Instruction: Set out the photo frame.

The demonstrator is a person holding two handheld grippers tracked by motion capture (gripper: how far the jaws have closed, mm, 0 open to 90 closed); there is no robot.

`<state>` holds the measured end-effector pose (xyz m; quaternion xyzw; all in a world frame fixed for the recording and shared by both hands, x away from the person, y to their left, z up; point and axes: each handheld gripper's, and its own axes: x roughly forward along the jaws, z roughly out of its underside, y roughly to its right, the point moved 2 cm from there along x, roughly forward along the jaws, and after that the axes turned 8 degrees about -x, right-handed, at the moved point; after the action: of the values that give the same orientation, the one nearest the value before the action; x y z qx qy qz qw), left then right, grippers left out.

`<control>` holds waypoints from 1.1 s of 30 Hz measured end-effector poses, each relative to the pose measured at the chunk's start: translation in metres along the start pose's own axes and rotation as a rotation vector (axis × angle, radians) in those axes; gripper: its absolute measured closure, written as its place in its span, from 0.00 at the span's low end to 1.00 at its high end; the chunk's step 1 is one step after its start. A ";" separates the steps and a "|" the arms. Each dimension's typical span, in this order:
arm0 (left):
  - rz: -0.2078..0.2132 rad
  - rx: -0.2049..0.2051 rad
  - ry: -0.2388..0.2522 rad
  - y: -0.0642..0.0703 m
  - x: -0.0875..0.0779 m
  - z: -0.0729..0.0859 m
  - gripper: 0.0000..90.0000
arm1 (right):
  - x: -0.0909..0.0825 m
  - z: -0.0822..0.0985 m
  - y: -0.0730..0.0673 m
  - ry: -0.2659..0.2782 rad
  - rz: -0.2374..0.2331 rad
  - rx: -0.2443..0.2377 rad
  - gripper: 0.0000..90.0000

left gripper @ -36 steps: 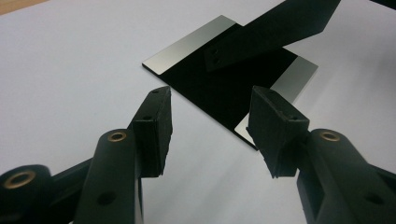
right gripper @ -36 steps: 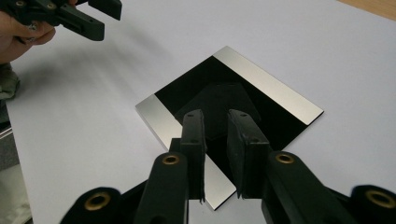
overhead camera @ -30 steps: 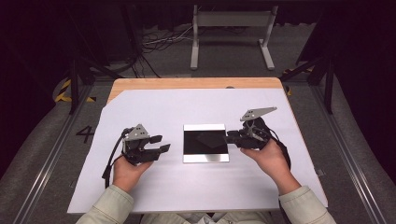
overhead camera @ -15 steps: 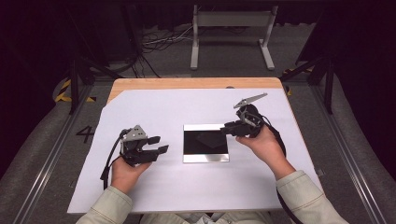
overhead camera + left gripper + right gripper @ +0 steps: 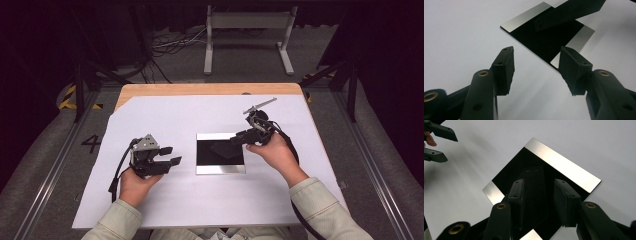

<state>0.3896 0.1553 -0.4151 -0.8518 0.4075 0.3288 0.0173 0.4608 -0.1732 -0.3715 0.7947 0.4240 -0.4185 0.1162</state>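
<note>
Worktop [image 5: 165, 210] covered by a white sheet carries one thing, a square plate [image 5: 220, 153] with a glossy black face and bare metal strips along its far and near edges, lying flat near the middle. Left of it in the high view the left tool [image 5: 170, 155] hovers over the sheet, well apart from the plate, jaws spread with nothing between them. Its own view adds what the high view cannot: the two black pads stand wide over white paper, the plate's near corner [image 5: 554, 62] just beyond the right-hand pad, and a dark mirror image of the other tool lying across the glossy face. Right of the plate in the high view, the right tool [image 5: 239, 139] reaches in over its far right corner; its jaws have just been opening and grip nothing. The right gripper view looks straight down on the plate [image 5: 564, 167] turned cornerwise, the pads parted above the black face with their reflection between them, and the left tool [image 5: 436, 143] at the top left edge
</note>
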 end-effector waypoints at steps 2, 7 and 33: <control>0.002 -0.003 -0.001 0.000 0.000 0.000 0.52 | 0.002 0.000 0.000 -0.007 -0.003 0.006 0.67; 0.005 0.001 -0.024 0.000 0.003 0.001 0.51 | 0.013 0.003 0.001 -0.040 -0.013 0.022 0.63; 0.009 0.001 -0.044 0.002 0.006 0.002 0.50 | 0.032 0.007 0.000 -0.096 -0.091 0.095 0.39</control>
<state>0.3902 0.1503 -0.4200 -0.8424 0.4111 0.3474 0.0250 0.4663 -0.1588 -0.4002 0.7583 0.4332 -0.4806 0.0797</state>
